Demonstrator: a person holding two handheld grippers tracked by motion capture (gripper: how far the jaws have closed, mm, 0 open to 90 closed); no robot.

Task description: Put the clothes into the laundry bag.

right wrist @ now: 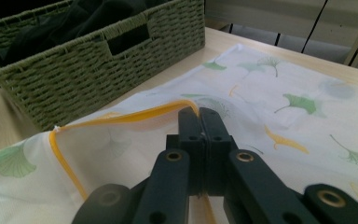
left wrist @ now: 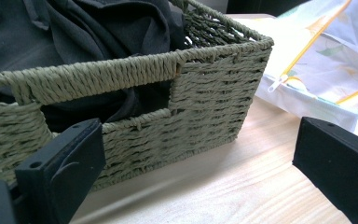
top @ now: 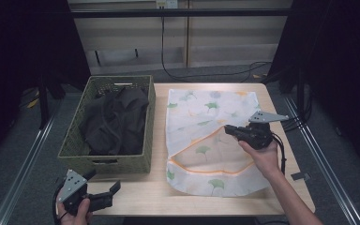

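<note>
A white mesh laundry bag (top: 206,117) printed with green leaves lies flat on the wooden table (top: 159,140). Its orange zipper edge (right wrist: 121,116) stands open and is raised into an arc. My right gripper (top: 227,129) is shut on that upper edge (right wrist: 199,114), holding it a little above the lower layer of the bag (right wrist: 270,93). My left gripper (top: 103,181) hovers open at the table's front left with nothing between its jaws. It faces the near wall of the green woven basket (left wrist: 205,93). The zipper pull (left wrist: 276,83) rests at the bag's near corner.
The green basket (top: 108,161) stands left of the bag and holds dark clothing (top: 115,119). A strip of bare table runs between the basket and the bag (left wrist: 326,60). Cables lie on the floor beyond the table's far edge.
</note>
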